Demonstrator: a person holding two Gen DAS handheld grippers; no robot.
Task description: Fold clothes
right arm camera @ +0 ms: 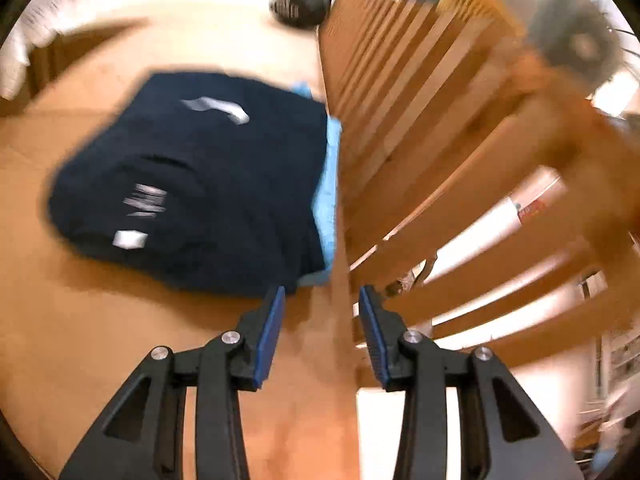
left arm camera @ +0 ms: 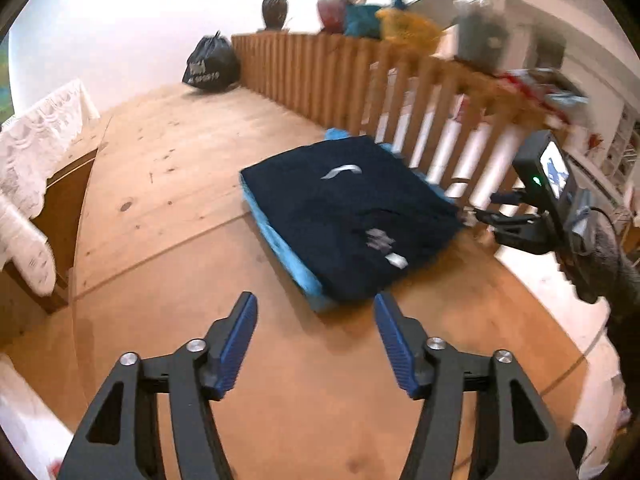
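Clothes (left arm camera: 344, 216) (navy garment folded on a light blue one) lie on your worktop (left arm camera: 168, 184); your left gripper (left arm camera: 316, 304) and right gripper (right arm camera: 322, 294) gape empty.

Count by kind, left wrist view:
- Folded garments in the stack, frame centre: two. One navy blue folded garment with white markings (left arm camera: 352, 216) on top, one light blue folded garment (left arm camera: 294, 266) under it.
- Black plastic bags with white lettering (left arm camera: 212, 66), upper left: one.
- Pots on the wooden railing top, upper centre: two. One dark ceramic pot (left arm camera: 275, 12), one red pot with a green plant (left arm camera: 332, 8).
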